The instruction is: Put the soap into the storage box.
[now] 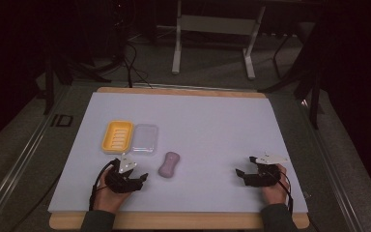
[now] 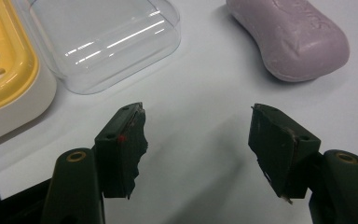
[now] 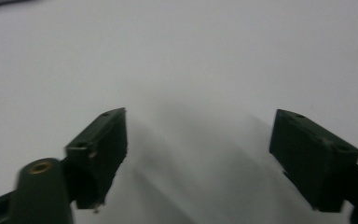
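Soap bar: a lilac, waisted soap bar lies flat on the tabletop, just beside the left claw on its right-forward side, not touching it. In the left gripper view the soap bar lies ahead of the right-hand jaw and outside the gap.

Left claw: the left claw is low over the tabletop with its jaws parted to a middling gap; bare tabletop lies between them and they hold nothing.

Clear lid: a clear lid lies ahead of the left claw, a little farther than the soap bar and left of it. In the left gripper view the clear lid is ahead of the left-hand jaw.

Yellow dish: a yellow soap dish with a slotted floor lies up against the clear lid's far-left side; whether they touch I cannot tell. It is the thing farthest to the left of the left claw.

Right claw: the right claw is well apart from the soap bar, near the tabletop's right front. In the right gripper view the right claw has its jaws wide, nothing between them.
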Action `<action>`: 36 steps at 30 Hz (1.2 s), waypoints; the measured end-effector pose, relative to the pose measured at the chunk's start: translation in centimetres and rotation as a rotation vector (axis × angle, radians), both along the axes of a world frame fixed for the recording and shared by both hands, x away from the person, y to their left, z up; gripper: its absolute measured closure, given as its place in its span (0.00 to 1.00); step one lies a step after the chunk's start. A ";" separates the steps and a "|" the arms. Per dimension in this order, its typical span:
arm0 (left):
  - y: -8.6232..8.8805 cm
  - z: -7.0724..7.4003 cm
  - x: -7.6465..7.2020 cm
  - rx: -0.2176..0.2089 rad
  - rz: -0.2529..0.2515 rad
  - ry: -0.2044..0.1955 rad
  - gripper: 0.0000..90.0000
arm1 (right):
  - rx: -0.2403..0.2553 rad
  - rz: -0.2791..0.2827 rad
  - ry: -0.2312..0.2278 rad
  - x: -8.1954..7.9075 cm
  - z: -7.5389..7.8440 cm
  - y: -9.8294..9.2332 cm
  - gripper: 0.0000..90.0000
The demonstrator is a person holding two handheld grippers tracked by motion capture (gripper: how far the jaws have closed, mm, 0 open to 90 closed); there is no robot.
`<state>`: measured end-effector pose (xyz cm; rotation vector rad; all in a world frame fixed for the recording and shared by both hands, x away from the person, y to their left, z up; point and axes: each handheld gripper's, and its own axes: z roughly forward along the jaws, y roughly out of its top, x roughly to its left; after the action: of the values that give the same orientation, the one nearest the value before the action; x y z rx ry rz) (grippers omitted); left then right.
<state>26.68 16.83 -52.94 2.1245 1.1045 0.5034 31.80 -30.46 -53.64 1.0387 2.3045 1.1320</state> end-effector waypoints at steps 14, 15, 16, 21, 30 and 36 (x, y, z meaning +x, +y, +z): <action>-0.7 0.3 0.4 0.039 -0.035 0.048 0.40 | -0.023 0.019 -0.052 -0.6 0.0 0.3 0.29; -0.7 0.4 0.6 0.029 -0.040 0.061 0.40 | -0.025 0.018 -0.055 -0.6 0.0 0.3 0.29; -0.7 0.4 0.6 0.029 -0.040 0.061 0.40 | -0.026 0.018 -0.058 -0.6 0.0 0.3 0.29; -0.9 1.0 1.0 0.038 -0.038 0.080 0.40 | -0.026 0.011 -0.060 -0.6 0.0 0.3 0.29; -1.4 3.1 1.4 0.060 -0.058 0.080 0.40 | -0.016 0.006 -0.063 -0.7 0.0 0.2 0.29; -2.2 3.6 1.8 0.072 -0.076 0.093 0.40 | -0.014 0.004 -0.063 -0.7 0.0 0.1 0.29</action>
<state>28.47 14.64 -49.36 2.2636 1.0667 0.4187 31.14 -30.33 -53.62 0.9799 2.2628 1.1318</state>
